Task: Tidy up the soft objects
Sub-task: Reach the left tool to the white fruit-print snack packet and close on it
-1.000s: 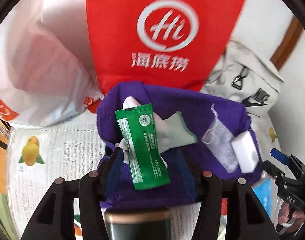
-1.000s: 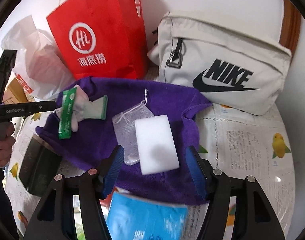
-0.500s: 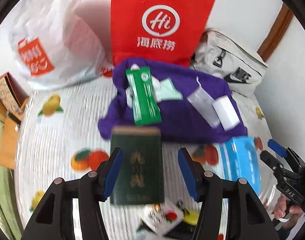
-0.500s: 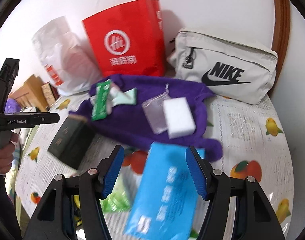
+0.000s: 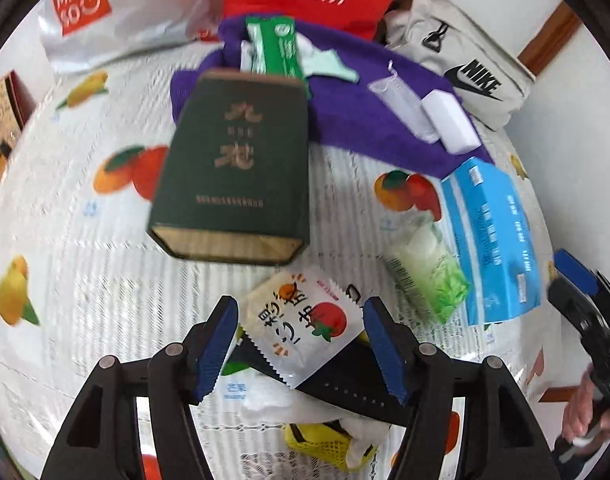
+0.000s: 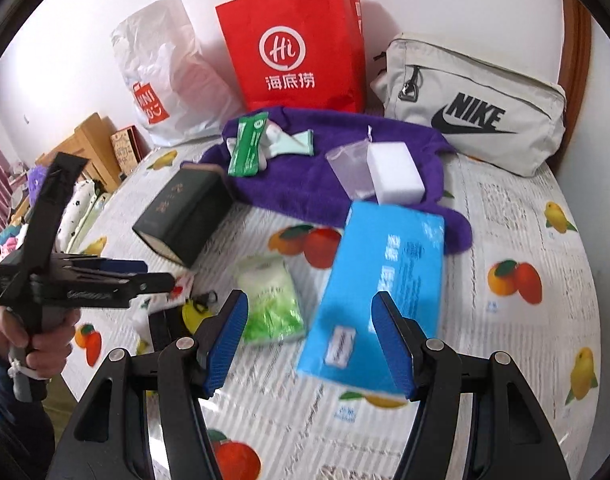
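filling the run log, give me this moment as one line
left tool: open, over tomato snack packet | right tool: open, over blue tissue pack | purple towel: sponge on it

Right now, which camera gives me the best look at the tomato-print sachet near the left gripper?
The left wrist view: the tomato-print sachet lies face-up between the open left gripper, print readable. The right wrist view shows only a sliver of it, mostly hidden behind the left gripper.
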Demonstrator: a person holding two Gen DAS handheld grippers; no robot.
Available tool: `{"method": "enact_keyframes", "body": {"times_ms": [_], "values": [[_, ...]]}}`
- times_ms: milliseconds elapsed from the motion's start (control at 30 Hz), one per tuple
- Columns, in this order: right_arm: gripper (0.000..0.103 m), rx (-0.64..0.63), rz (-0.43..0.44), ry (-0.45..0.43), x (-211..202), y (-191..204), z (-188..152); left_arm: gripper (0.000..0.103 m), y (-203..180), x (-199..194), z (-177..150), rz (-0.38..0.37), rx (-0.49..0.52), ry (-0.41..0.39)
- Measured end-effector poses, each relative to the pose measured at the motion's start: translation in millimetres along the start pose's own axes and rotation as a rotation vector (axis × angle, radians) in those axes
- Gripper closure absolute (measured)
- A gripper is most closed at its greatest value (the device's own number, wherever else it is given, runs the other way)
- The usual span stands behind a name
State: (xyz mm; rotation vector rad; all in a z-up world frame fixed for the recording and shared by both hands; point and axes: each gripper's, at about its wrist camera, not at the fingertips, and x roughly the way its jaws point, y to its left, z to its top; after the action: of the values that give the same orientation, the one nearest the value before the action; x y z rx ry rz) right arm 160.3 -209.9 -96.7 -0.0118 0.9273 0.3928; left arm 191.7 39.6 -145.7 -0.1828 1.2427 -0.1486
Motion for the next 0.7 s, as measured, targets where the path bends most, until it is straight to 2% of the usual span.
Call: {"method": "enact_keyframes", "body": {"times_ms": [167,333,367,533,700], "values": [[0.039,0.023,-0.002,0.025,0,-6,-16,0.028,-5,21,-6,0.013,-0.024,0.023],[0.039,0.026,-0.008,0.040,3,-10,-22,0.030,-8,23,-12,-0.006,-0.017,-0.015],[0.039,0.031,-0.003,0.040,4,-11,-22,0.037,-10,22,-13,-0.005,-0.008,-0.020],[0.039,0.032,0.023,0.040,7,-9,-23,0.063,-9,14,-13,0.011,0.012,-0.032],[0.039,0.023,0.041,0.038,7,-3,-24,0.078,2,7,-15,0.007,0.002,-0.038]]}}
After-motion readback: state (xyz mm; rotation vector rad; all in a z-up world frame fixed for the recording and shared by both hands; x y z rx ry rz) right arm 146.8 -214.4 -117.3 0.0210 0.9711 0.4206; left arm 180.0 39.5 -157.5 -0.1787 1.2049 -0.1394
